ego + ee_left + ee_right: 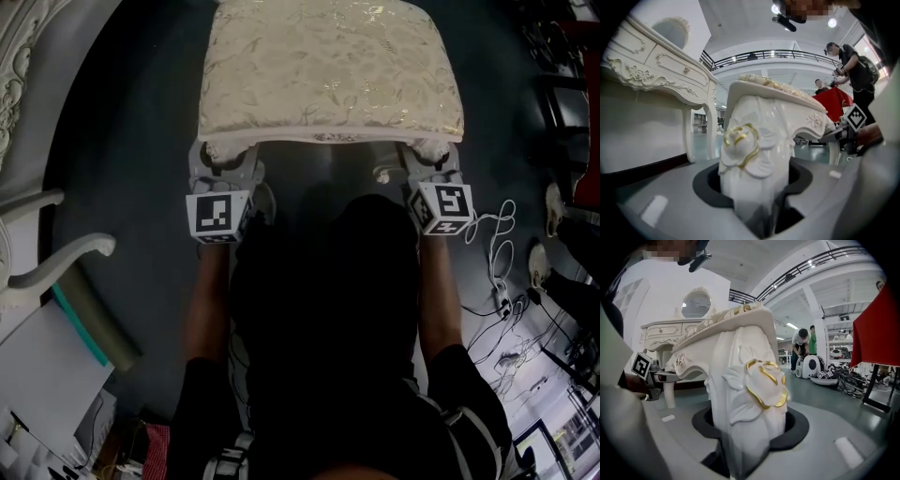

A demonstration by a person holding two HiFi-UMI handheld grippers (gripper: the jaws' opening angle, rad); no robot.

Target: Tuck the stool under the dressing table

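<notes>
Cream stool [328,70], gold-rose legs [754,159]; L hand-held gripper [221,161], R hand-held gripper [427,159] clamp legs.

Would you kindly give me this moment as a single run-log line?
left tongs: clamped on stool near-left corner | right tongs: clamped on near-right corner | dressing table: at left, stool not under it

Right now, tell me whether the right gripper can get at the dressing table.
Probably not. The right gripper is clamped on a stool leg, and the dressing table stands off to the left, beyond the stool and the left gripper.
</notes>
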